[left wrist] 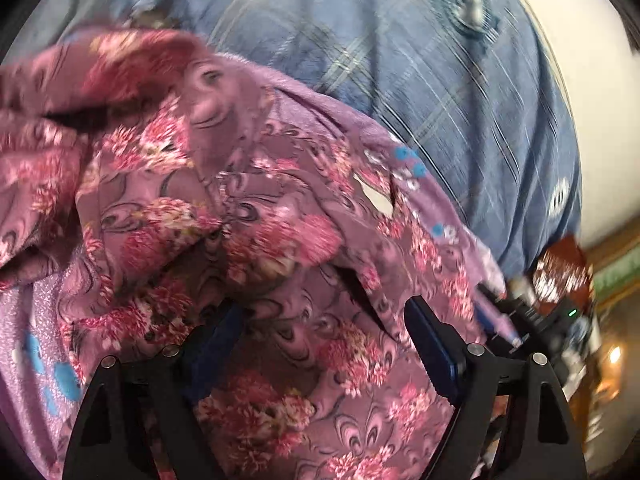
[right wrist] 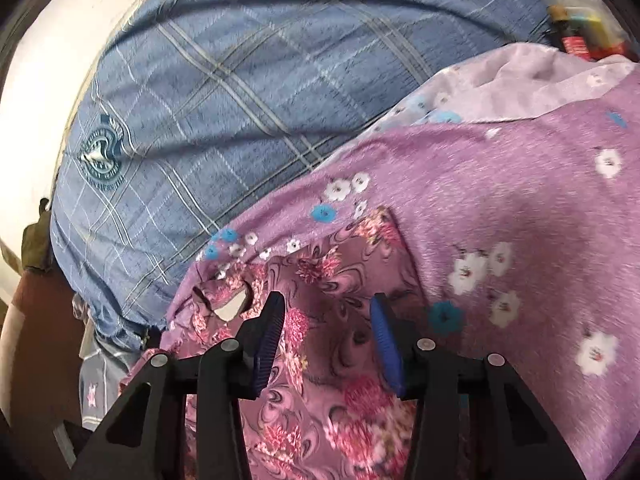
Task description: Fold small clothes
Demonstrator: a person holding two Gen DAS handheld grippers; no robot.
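A small mauve garment with pink flower print (left wrist: 224,208) lies crumpled on a blue checked bedcover (left wrist: 400,60). My left gripper (left wrist: 324,328) is open, its blue-padded fingers (left wrist: 432,344) spread over the bunched cloth, which lies between them. In the right wrist view the same garment (right wrist: 344,280) shows next to a lilac piece with white and blue flowers (right wrist: 520,208). My right gripper (right wrist: 326,328) is open just above the flower print, with cloth between the pads (right wrist: 384,340). The other gripper (left wrist: 532,320) shows at the right edge of the left wrist view.
The bedcover (right wrist: 248,80) runs to a white wall (right wrist: 52,40) at the far side. Bottles and small packets (right wrist: 576,28) sit at the upper right of the right wrist view. A dark object (right wrist: 36,236) lies at the bed's left edge.
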